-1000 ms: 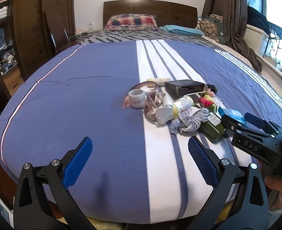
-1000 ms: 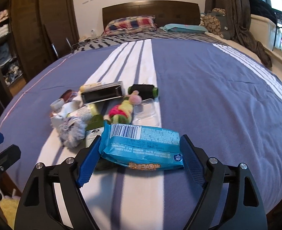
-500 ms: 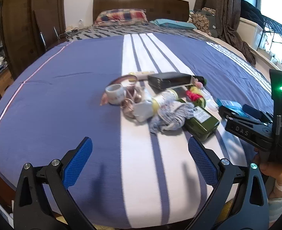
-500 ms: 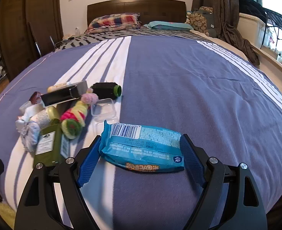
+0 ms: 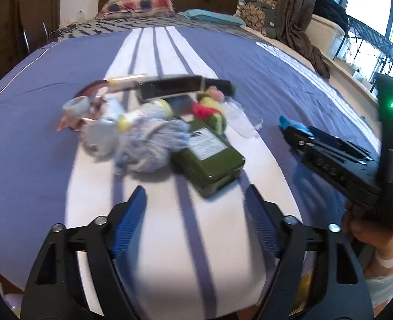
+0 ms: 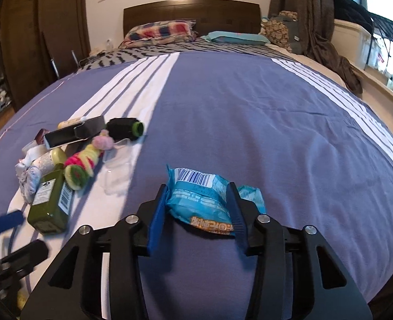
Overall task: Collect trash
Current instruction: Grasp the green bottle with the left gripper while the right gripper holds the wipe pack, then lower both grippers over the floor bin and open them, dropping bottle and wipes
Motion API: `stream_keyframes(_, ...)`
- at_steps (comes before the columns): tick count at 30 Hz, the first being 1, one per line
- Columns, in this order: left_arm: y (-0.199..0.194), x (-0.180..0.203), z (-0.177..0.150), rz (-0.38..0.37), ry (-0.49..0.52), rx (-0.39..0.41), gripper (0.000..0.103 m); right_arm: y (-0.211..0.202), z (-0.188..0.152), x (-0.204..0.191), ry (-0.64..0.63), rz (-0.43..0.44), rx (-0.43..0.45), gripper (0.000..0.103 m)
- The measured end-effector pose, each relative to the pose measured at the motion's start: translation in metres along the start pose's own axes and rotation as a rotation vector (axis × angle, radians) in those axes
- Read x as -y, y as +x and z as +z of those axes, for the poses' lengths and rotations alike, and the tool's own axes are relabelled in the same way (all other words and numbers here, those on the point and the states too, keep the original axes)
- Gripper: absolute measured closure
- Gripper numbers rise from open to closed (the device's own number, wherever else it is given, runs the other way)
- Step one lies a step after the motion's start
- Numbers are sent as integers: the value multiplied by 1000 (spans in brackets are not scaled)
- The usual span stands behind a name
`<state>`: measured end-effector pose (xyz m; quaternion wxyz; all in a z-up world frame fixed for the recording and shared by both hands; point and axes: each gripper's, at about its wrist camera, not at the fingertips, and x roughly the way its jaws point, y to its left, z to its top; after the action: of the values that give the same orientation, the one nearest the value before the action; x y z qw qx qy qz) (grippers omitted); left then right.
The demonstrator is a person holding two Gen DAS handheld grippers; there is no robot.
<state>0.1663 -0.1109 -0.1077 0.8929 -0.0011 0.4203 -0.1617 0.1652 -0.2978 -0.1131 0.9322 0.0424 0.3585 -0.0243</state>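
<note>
Now the right gripper (image 6: 197, 210) has just closed onto the blue snack packet (image 6: 200, 200) (crumpled between its pads) on the bedspread (image 6: 276, 122).

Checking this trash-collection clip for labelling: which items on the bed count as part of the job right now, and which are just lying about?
Job:
- blue snack wrapper, squeezed in the right gripper, which has just been closing
- left gripper, open, nothing between its jaws, also closing
- clear plastic tray, likely trash

Lying about:
- green bottle
- knitted toy
- black box
- pillows
</note>
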Motion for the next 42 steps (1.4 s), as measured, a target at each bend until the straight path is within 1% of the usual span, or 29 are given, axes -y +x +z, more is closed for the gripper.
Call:
stream_keyframes(1,4,5,1,21,10,6,33,-1,-1,3,6,10,1,59)
stream_keyframes(4,11,10,9,16,-10,7,34,-4,-4,8,16,23,6,59)
stream_keyframes(8,21,16,19,56,-21,-2,34,-7,-6,8,15,31,11,59)
stream_keyframes(10,22,16,21,71,-23,-2,41,-9,-8,10,14,39,15,59)
stream_keyframes(11,21,15,21,76,-23,-2,48,-9,-8,11,16,44,16,60)
stream_keyframes(16,12,8,15,53,-17,-4,54,-13,-12,8,3,34,17,60)
stream_keyframes(24,-10,4,-10,-17,50,-6,56,-32,-21,-3,2,46,7,60)
stream_keyframes(28,-26,-4,-28,-56,52,-6,56,-43,-30,-9,-8,45,-1,60)
stream_keyframes(34,-46,-9,-54,-77,66,1,56,-63,-50,-22,-22,45,-8,61)
stream_keyframes(37,-55,-11,-67,-96,73,6,57,-73,-58,-27,-18,61,-10,61)
stream_keyframes(42,-67,-23,-87,-129,54,16,57,-93,-70,-34,-11,96,-8,62)
